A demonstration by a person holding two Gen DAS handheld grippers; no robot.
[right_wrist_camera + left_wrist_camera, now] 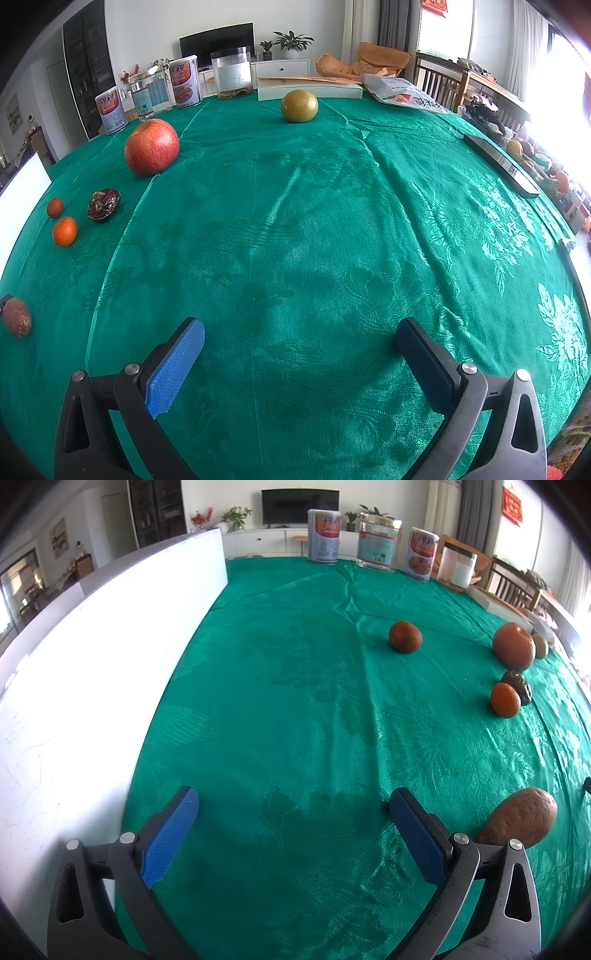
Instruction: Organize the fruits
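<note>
On the green tablecloth (332, 240) lie a red apple (151, 147), a green-yellow round fruit (299, 106), a wrinkled dark date (103, 204), two small oranges (64, 231) (55, 207) and a brown oval fruit (16, 317). The left wrist view shows the apple (514, 646), the date (518, 686), the two oranges (505, 699) (405, 636) and the brown fruit (521, 818) just right of my left gripper (293, 812). That gripper is open over bare cloth. My right gripper (301, 341) is open too, with nothing between its fingers.
A white board (92, 672) runs along the table's left side. Tins and clear jars (378, 544) stand along the far edge, with a flat white box (310, 88) and a plastic bag (402, 94). A dark phone-like bar (500, 164) lies at the right.
</note>
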